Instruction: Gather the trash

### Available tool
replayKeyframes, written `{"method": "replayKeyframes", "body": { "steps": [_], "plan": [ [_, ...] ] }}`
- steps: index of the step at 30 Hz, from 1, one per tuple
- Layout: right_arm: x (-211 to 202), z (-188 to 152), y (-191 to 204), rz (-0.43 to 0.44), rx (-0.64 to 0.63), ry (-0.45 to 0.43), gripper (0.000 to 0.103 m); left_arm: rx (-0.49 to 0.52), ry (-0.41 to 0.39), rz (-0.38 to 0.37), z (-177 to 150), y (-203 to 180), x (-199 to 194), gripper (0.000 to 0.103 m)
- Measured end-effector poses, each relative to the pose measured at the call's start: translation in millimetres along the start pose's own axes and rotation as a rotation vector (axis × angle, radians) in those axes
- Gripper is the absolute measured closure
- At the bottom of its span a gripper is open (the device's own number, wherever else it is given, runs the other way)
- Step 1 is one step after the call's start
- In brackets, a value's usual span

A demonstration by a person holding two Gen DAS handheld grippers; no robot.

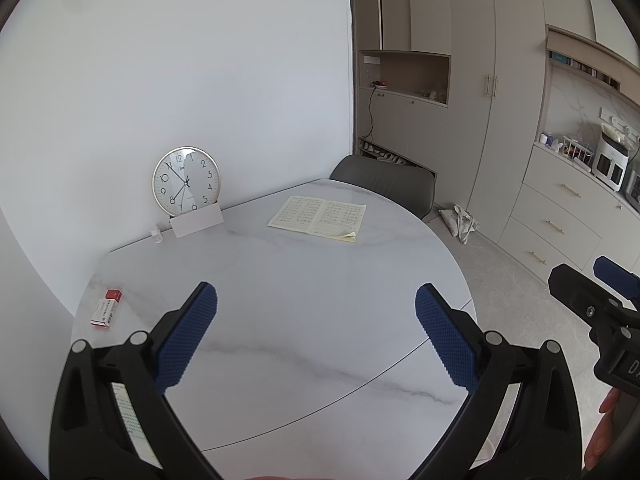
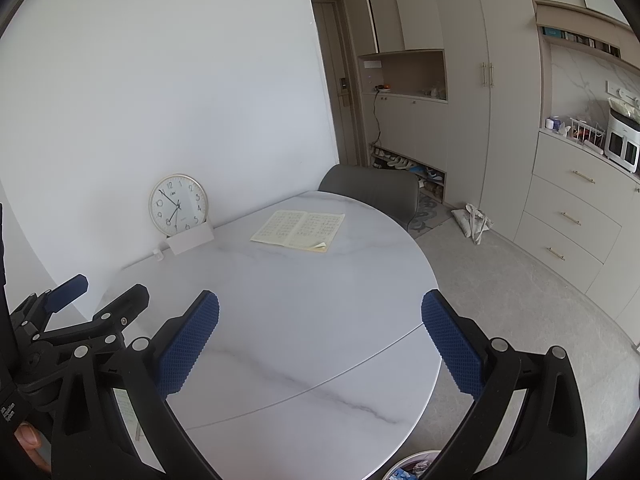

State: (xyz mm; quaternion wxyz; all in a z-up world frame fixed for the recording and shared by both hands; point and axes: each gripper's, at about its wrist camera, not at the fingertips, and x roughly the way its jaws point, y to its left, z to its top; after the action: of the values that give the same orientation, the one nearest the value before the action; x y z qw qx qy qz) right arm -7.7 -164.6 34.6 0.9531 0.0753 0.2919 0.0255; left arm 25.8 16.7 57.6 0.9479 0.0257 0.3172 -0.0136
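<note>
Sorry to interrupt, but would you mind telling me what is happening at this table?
A person holds both grippers over the marble table, collecting trash. The left gripper and right gripper are open and empty. A small red-and-white box lies untouched near the table's left edge. An open notebook and a clock sit at the far side. A bin shows by the near edge.

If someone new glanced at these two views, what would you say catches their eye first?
Probably the wide-open blue jaws of the left gripper and right gripper, both empty, over the marble table. Next, the round clock leaning on the wall at the table's back, the open notebook near the far edge, and the small red-and-white box at left.
</note>
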Motion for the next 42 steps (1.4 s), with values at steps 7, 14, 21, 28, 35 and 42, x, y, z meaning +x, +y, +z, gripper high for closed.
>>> {"method": "replayKeyframes", "body": {
  "steps": [7,14,21,28,35,42],
  "plan": [
    [0.3,-0.1,0.4,0.0,0.0,0.0,0.002,0.001,-0.001,0.0,0.5,-0.2,0.3,0.008],
    [0.5,-0.5,0.6,-0.001,-0.001,0.001,0.002,0.003,0.002,0.001,-0.2,2.0,1.1,0.008],
    [2.2,-1.2,0.5,0.001,-0.003,0.003,0.002,0.003,0.004,0.008,-0.2,4.4,4.3,0.008],
    [2.2,-3.1,0.6,0.006,-0.002,0.004,0.002,0.02,-0.013,0.006,-2.0,1.9,1.0,0.008],
    [3.0,-2.9,-0.1,0.007,-0.001,0.006,0.002,0.01,-0.004,0.004,1.2,2.6,3.9,0.008],
    [2.9,-3.4,-1.6,0.008,0.0,0.007,0.002,-0.004,0.005,0.01,1.8,4.8,6.9,0.008]
  ]
}}
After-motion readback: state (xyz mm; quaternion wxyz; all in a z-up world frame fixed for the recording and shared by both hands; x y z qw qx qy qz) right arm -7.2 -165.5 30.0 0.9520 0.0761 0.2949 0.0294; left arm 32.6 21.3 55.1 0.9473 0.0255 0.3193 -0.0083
